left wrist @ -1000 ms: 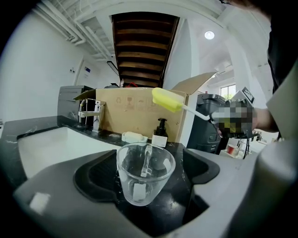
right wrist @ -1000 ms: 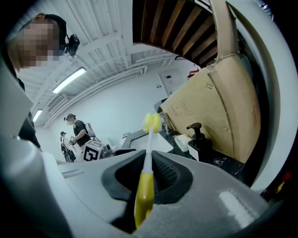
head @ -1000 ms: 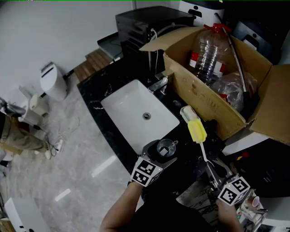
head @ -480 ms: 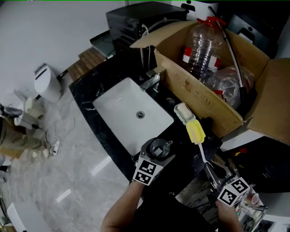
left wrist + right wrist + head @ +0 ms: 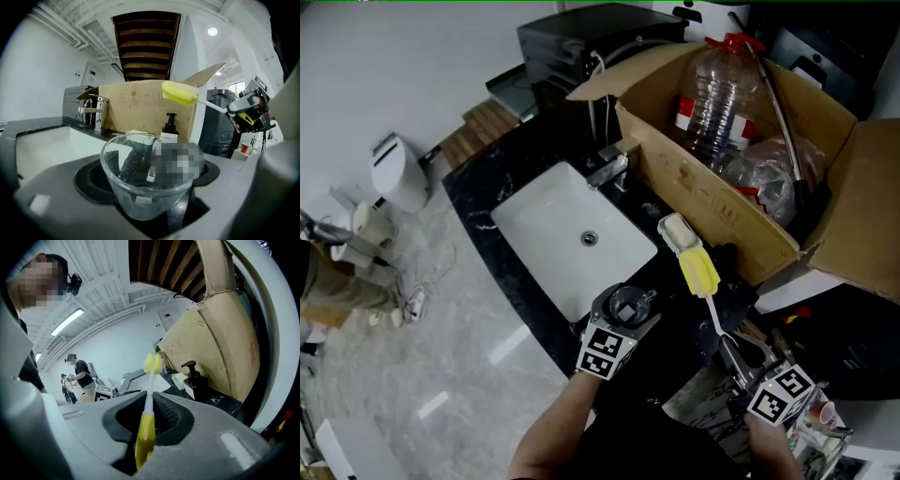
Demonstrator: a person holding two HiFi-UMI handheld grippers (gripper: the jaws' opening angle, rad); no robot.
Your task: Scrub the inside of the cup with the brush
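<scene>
The left gripper (image 5: 623, 317) has a clear glass cup (image 5: 145, 178) between its jaws. They stand wide on the cup's sides and have just been closing a little, with the cup upright and its mouth open to the top. The cup is held over the near edge of the black counter (image 5: 502, 169), just near of the white sink (image 5: 534, 216).

The right gripper (image 5: 736, 356) is closed tight on the yellow handle of the brush (image 5: 697, 269). The thin white stem runs up and away from the jaws to the yellow sponge head. That head hangs in the air to the right of the cup and farther away, apart from it and outside it.

Beyond the brush head a black pump bottle (image 5: 169, 126) stands on the counter against a big open cardboard box (image 5: 712, 202), which holds a large plastic bottle (image 5: 717, 94). A faucet (image 5: 605, 159) stands at the far edge of the sink.
</scene>
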